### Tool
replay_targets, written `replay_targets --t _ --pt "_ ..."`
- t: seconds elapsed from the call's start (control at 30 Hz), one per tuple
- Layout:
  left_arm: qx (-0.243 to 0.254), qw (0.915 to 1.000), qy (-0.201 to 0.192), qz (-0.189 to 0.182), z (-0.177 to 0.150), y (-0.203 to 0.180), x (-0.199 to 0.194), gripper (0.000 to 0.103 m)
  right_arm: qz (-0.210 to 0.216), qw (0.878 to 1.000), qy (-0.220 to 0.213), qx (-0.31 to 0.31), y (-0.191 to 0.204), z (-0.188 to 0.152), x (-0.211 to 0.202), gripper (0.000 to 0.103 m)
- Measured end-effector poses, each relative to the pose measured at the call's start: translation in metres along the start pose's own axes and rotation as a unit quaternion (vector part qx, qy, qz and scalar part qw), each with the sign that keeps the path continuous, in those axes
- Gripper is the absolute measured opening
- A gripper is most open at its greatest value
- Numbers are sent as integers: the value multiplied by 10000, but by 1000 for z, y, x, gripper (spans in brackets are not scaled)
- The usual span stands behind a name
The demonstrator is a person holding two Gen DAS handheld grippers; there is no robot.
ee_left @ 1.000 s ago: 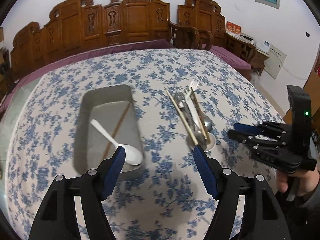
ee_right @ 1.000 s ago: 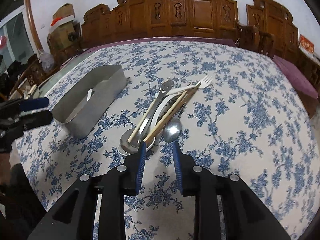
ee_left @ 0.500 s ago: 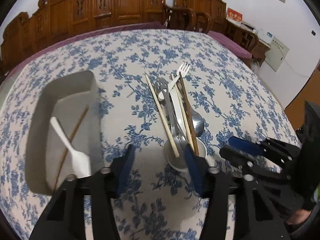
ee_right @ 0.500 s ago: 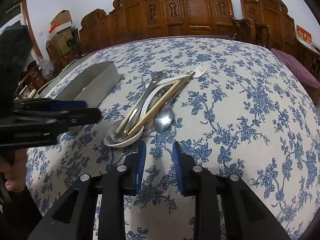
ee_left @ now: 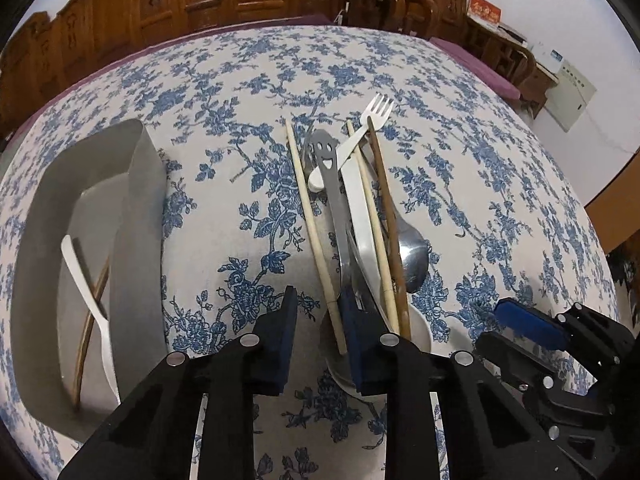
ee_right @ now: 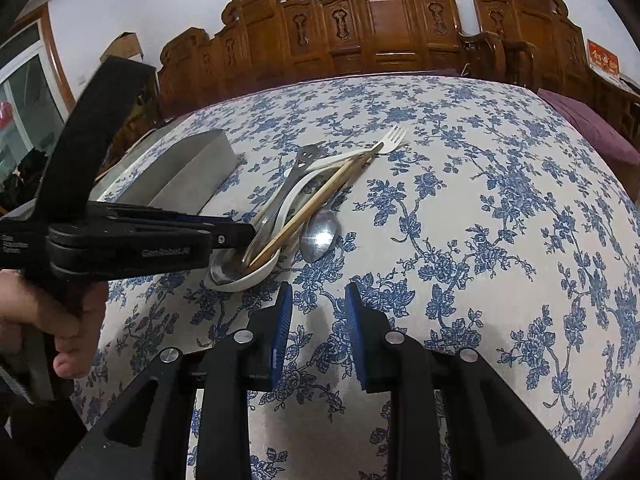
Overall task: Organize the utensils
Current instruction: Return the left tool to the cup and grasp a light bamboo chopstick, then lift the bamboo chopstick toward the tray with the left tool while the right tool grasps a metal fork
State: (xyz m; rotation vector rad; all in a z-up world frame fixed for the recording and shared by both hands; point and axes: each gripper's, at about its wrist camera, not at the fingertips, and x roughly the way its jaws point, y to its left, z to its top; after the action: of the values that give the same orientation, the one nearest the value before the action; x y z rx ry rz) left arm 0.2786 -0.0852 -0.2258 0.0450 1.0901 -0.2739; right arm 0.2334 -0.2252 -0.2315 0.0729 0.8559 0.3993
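A small white bowl (ee_left: 420, 330) holds a pile of utensils: a pale chopstick (ee_left: 310, 224), a metal smiley-handled utensil (ee_left: 332, 184), a white fork (ee_left: 360, 136), a dark chopstick (ee_left: 386, 208) and a metal spoon (ee_left: 412, 256). My left gripper (ee_left: 320, 320) is open with the near end of the pale chopstick between its fingers. It also shows in the right wrist view (ee_right: 240, 236) at the bowl (ee_right: 256, 274). A grey metal tray (ee_left: 140, 216) on the left holds a white spoon (ee_left: 86, 280) and a brown chopstick (ee_left: 90, 320). My right gripper (ee_right: 316, 320) is open and empty over the cloth, just right of the bowl.
The round table has a blue-flowered cloth (ee_right: 480, 220). Carved wooden chairs (ee_right: 380, 28) stand along the far side. The tray (ee_right: 188, 172) lies left of the utensil pile. A hand (ee_right: 48, 328) holds the left gripper.
My left gripper has moved right from in front of the tray to the bowl, and its fingers have narrowed around the pale chopstick's end. My right gripper has drawn back a little.
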Motion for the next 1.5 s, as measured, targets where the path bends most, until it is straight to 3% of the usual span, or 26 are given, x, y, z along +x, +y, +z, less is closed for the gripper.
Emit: replay_targets --t 0.17,0.3,0.8,1.5 --pt "-1 10000 -4 77 3 0 3 20 -8 10000 14 -3 0 -1 0 29" --pt "-2 10000 35 68 4 0 3 6 -18 10000 20 -24 1 -1 0 29" --pt "-40 9996 163 232 4 12 8 4 -49 10000 49 -50 2 -2 0 29" --pt "57 9971 -752 140 -14 28 -80 4 -123 9994 12 -336 30 21 -6 29"
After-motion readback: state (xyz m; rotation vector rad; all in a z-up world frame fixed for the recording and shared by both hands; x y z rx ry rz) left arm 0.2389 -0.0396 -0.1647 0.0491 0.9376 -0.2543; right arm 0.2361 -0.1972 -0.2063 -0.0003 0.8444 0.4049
